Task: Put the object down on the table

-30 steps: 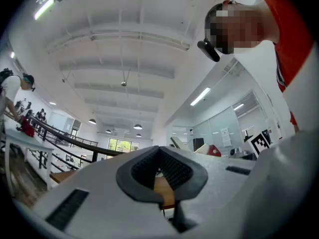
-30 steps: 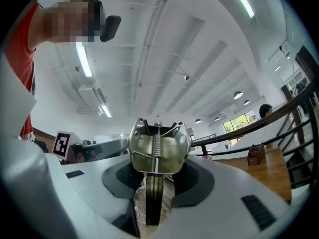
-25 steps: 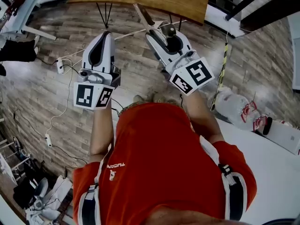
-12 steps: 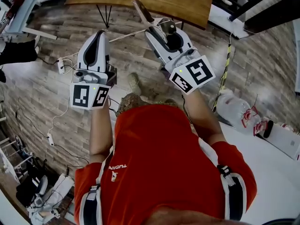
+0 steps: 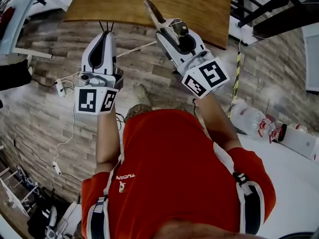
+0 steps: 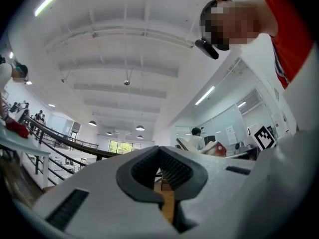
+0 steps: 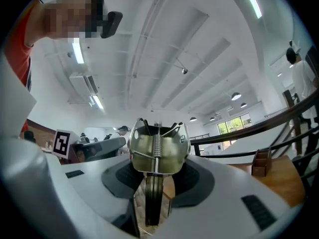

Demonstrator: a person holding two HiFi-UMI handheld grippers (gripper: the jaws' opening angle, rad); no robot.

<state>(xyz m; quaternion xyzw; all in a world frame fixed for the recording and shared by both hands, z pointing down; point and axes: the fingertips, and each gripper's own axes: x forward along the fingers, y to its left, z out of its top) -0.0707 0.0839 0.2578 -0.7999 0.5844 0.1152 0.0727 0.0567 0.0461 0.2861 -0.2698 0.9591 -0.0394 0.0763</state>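
A metal spring-hinged tool (image 7: 157,148) stands upright between the pads of my right gripper (image 7: 158,188), which is shut on it. In the head view its long brown handle (image 5: 153,12) sticks out past the right gripper (image 5: 168,30) and reaches over the near edge of the wooden table (image 5: 199,9). My left gripper (image 5: 105,35) is held level beside it, just short of that edge. Its fingers (image 6: 187,176) meet at the tips with nothing between them.
Below both grippers lies a wood-plank floor with a white cable and power strip (image 5: 62,87). The table's thin black legs (image 5: 105,26) show under its edge. A plastic bag (image 5: 249,117) and a white table (image 5: 294,183) are at the right, a black railing (image 5: 269,6) at the upper right.
Both grippers have moved forward toward the wooden table, and more of its top shows. The tool's handle now reaches over the table edge. The right gripper's hold is unchanged.
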